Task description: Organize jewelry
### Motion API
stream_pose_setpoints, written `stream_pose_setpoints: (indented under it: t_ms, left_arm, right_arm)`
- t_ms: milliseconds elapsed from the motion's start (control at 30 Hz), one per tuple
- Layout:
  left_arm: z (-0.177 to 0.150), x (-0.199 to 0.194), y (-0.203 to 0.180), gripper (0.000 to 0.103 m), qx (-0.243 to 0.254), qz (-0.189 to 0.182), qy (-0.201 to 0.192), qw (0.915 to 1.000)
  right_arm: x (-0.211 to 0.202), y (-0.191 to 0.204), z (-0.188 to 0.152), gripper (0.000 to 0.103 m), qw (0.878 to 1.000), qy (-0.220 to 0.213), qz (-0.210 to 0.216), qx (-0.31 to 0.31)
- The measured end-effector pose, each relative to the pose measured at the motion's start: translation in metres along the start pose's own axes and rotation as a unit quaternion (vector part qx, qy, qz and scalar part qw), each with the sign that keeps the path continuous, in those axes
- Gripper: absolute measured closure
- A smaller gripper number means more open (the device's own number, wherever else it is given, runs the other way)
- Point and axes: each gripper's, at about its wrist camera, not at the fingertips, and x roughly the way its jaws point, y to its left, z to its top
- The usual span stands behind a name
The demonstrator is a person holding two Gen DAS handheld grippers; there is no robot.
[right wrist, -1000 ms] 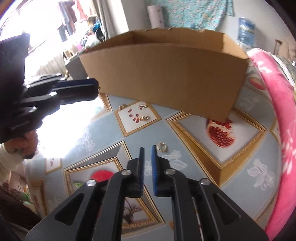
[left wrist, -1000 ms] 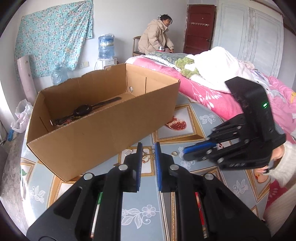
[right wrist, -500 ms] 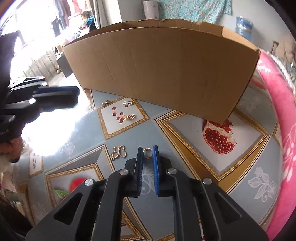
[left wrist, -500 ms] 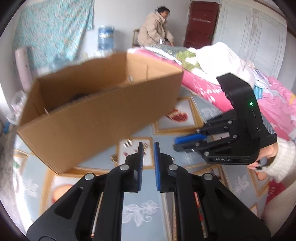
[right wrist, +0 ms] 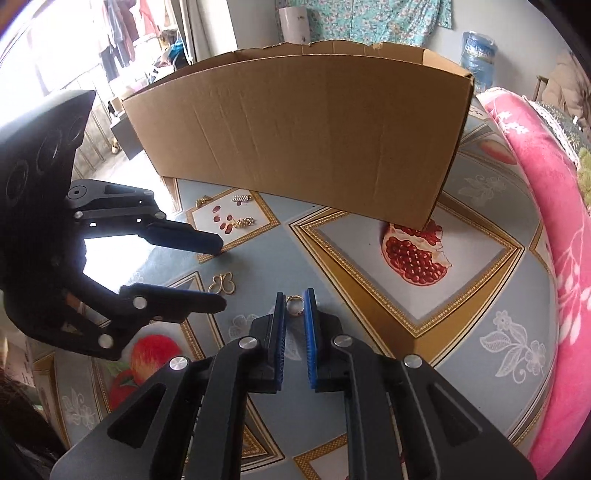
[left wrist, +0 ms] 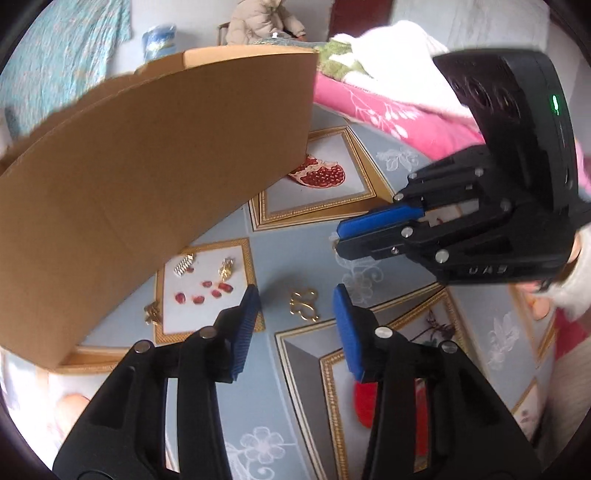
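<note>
A gold butterfly-shaped piece (left wrist: 304,305) lies flat on the patterned tablecloth. My left gripper (left wrist: 295,299) hovers low over it, and its jaws are opening with the piece between the blue fingertips, untouched. In the right wrist view the same piece (right wrist: 221,283) lies between the left gripper's (right wrist: 221,271) spread fingers. My right gripper (right wrist: 294,314) is shut on a small gold ring (right wrist: 294,306) at table level. Three smaller gold pieces (left wrist: 226,267) (left wrist: 183,263) (left wrist: 152,313) lie near the foot of the cardboard box (left wrist: 147,184).
The tall cardboard box (right wrist: 314,129) stands just behind the jewelry. A bed with a pink blanket (right wrist: 546,221) borders the table on the right. A person in a beige coat (left wrist: 258,22) sits far back, and a water jug (right wrist: 478,55) stands by the wall.
My left gripper has sunk toward the table and its jaws have gone from shut to spread around the butterfly piece. My right gripper moved up to the ring and closed on it.
</note>
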Motion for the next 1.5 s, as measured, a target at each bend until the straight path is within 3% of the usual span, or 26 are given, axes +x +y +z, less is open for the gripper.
stream_pose_setpoints:
  t_ms: [33,67,133,167,467,733,967,1067,1167,1267,1367,1500]
  left_arm:
    - [-0.001,0.000,-0.007,0.070,0.030,0.020,0.001,0.9994]
    - [-0.003,-0.002,-0.011,0.082,0.037,0.013,0.001,0.9992]
    - [-0.003,-0.002,-0.011,0.084,0.025,0.015,0.003,0.9996]
    - [-0.002,-0.002,-0.011,0.092,0.025,0.018,0.006,0.9995]
    - [0.000,-0.004,-0.008,0.093,0.011,0.019,0.013,0.9997]
    - [0.016,-0.055,-0.004,0.093,-0.017,0.039,-0.031,0.9986]
    - [0.053,-0.126,0.048,0.093,-0.088,0.052,-0.099,0.9898]
    - [0.079,-0.130,0.084,0.093,-0.108,0.052,-0.088,0.9889]
    - [0.099,-0.107,0.121,0.093,-0.138,0.034,-0.041,0.9890]
    - [0.117,-0.063,0.163,0.093,-0.182,-0.005,0.041,0.9824]
    - [0.123,-0.020,0.194,0.093,-0.224,-0.028,0.117,0.9672]
    - [0.114,0.025,0.210,0.093,-0.264,-0.044,0.186,0.9454]
  right_arm:
    - [0.000,-0.001,0.000,0.093,1.000,-0.002,0.001,0.003]
    - [-0.003,-0.003,-0.003,0.093,1.000,-0.003,0.000,0.005]
    - [-0.003,-0.003,-0.003,0.093,1.000,-0.004,-0.003,0.005]
    - [-0.003,-0.003,-0.003,0.093,1.000,-0.004,-0.003,0.008]
    - [-0.011,-0.005,-0.009,0.093,1.000,-0.012,0.002,0.028]
    - [-0.061,-0.005,0.005,0.093,0.997,-0.066,0.005,0.036]
    - [-0.110,0.005,0.061,0.093,0.992,-0.123,-0.014,-0.011]
    - [-0.111,-0.002,0.101,0.093,0.992,-0.121,0.003,-0.021]
    - [-0.084,-0.011,0.149,0.093,0.996,-0.083,0.034,-0.022]
    - [-0.039,-0.023,0.192,0.093,0.999,-0.010,0.048,-0.018]
    - [0.013,-0.031,0.215,0.093,0.995,0.085,0.060,-0.004]
    - [0.070,-0.051,0.226,0.093,0.977,0.194,0.074,0.050]
